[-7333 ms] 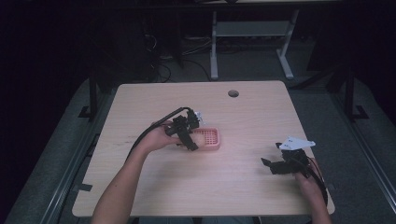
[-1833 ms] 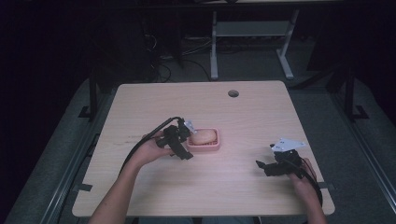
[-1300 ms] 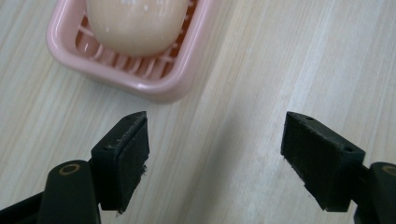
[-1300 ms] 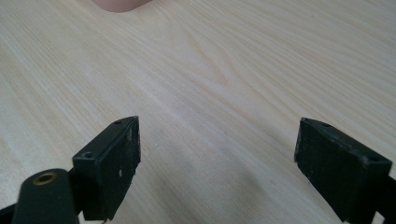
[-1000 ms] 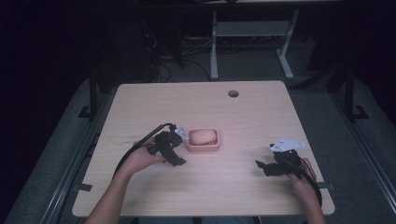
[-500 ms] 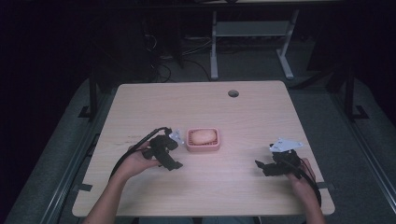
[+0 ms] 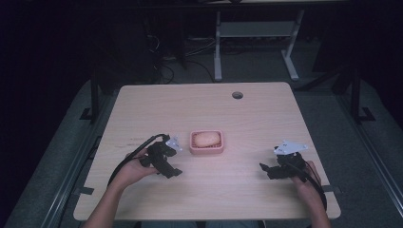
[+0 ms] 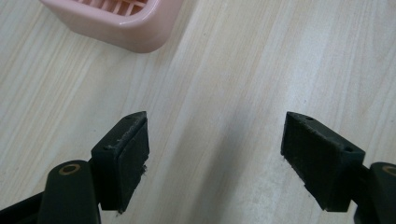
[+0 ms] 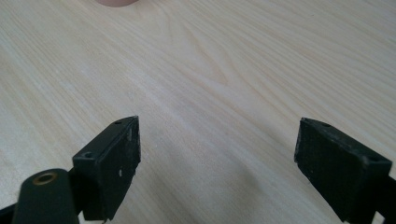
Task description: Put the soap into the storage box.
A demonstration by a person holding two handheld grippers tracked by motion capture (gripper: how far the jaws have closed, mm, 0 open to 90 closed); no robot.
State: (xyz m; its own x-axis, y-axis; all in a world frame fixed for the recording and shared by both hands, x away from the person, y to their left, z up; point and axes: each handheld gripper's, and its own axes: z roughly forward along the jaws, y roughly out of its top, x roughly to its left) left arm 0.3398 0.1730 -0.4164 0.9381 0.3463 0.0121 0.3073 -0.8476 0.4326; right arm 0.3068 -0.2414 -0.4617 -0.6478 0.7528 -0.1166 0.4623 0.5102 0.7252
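While both grippers gape empty, the potato (image 7: 206,138) lies crosswise in the pink basket (image 7: 194,149).

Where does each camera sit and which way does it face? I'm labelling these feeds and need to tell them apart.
High view: above the person's side, looking forward and down on the table; both forearms, left gripper and right gripper show.
Left gripper view: rides the left gripper, looking down at the tabletop between its open jaws.
Right gripper view: rides the right gripper, looking low across the tabletop between its open jaws.
Shared: the pink basket appears in the high and left gripper views.
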